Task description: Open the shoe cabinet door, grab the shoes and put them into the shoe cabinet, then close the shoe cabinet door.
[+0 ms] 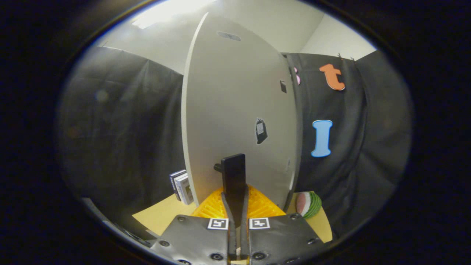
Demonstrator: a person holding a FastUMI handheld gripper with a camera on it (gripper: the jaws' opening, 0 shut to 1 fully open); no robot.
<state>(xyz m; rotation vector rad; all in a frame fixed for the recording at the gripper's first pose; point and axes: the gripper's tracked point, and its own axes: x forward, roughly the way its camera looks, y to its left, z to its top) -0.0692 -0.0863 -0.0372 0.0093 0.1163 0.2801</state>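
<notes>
To the left of the cabinet we see small boxes [181,186] standing on the tan table [162,213]. Ahead of us rises the grey shoe cabinet door [235,110], and our gripper [234,206] has both fingers pressed on its black handle [233,176]. A black tag [261,131] sits on the door, and a watermelon-slice toy [308,204] lies at its right

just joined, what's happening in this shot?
The claw is shut on the black handle of the grey cabinet door, both fingers pressing its sides. An orange mat lies under the fingers. Some small boxes stand to one side of the door, and a watermelon-slice toy to the other.
</notes>
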